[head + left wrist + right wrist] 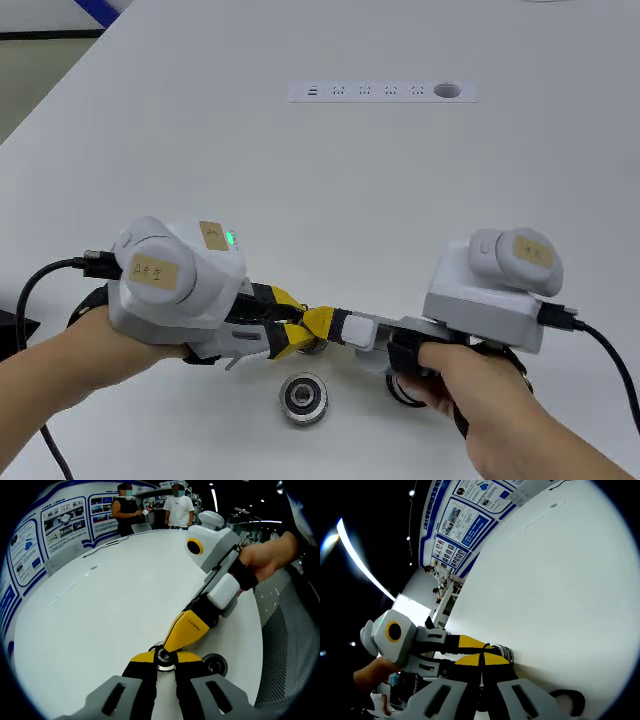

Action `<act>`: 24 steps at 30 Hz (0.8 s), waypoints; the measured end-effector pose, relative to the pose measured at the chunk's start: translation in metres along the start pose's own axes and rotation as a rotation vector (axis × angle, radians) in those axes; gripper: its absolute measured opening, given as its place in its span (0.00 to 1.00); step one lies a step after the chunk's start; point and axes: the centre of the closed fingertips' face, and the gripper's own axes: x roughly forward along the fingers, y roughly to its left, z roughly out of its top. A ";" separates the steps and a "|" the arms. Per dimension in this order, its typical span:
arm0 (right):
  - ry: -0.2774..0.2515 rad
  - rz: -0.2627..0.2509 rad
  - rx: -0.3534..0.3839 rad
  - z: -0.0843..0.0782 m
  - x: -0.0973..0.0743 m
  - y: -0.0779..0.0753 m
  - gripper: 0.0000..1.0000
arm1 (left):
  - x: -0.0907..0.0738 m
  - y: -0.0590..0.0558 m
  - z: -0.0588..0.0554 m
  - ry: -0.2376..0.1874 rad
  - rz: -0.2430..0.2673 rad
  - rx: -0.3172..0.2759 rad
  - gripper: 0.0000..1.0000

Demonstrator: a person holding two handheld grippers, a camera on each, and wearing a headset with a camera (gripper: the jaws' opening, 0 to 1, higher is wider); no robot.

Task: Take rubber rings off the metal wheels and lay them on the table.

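Note:
A small metal wheel (313, 346) (164, 659) (504, 653) is held just above the white table (360, 180), and my left gripper (295, 328) (165, 657) is shut on it from the left. My right gripper (318, 322) (172, 645) (481, 660) meets it from the right, yellow tips together at the wheel's rim with a thin black strip of rubber ring between them. A second wheel (303, 397) (216, 664), still wearing its black rubber ring, lies flat on the table just in front. A loose black ring (565, 697) lies on the table by my right gripper.
A flush socket strip (382, 91) is set into the table far ahead. Black cables (40, 285) trail from both grippers. Two people (125, 505) stand at the table's far end, with poster boards (65, 517) along the wall. The table edge runs close on the right (260, 630).

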 end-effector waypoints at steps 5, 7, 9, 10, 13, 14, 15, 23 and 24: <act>-0.019 -0.002 0.033 0.002 -0.005 -0.003 0.01 | 0.000 0.000 0.000 -0.002 0.001 -0.001 0.12; -0.023 -0.005 0.034 0.003 -0.006 -0.003 0.01 | 0.000 0.000 0.000 -0.001 0.001 0.000 0.12; -0.024 -0.007 0.040 0.003 -0.006 -0.004 0.01 | 0.000 0.000 0.000 0.002 0.001 0.002 0.12; -0.025 -0.008 0.047 0.003 -0.006 -0.004 0.01 | 0.000 0.000 0.000 0.005 0.003 0.004 0.13; -0.030 -0.014 0.051 0.003 -0.007 -0.004 0.01 | 0.000 -0.001 0.001 0.019 0.005 0.031 0.13; -0.031 -0.012 0.051 0.003 -0.007 -0.004 0.01 | 0.000 -0.002 0.001 0.026 0.005 0.044 0.13; -0.031 -0.012 0.050 0.003 -0.007 -0.004 0.01 | 0.000 -0.002 0.001 0.030 0.004 0.052 0.13; -0.034 -0.018 0.065 0.004 -0.009 -0.006 0.02 | 0.001 -0.003 0.002 0.053 -0.002 0.113 0.14; -0.035 -0.018 0.069 0.004 -0.010 -0.005 0.02 | 0.001 -0.003 0.002 0.052 -0.001 0.112 0.14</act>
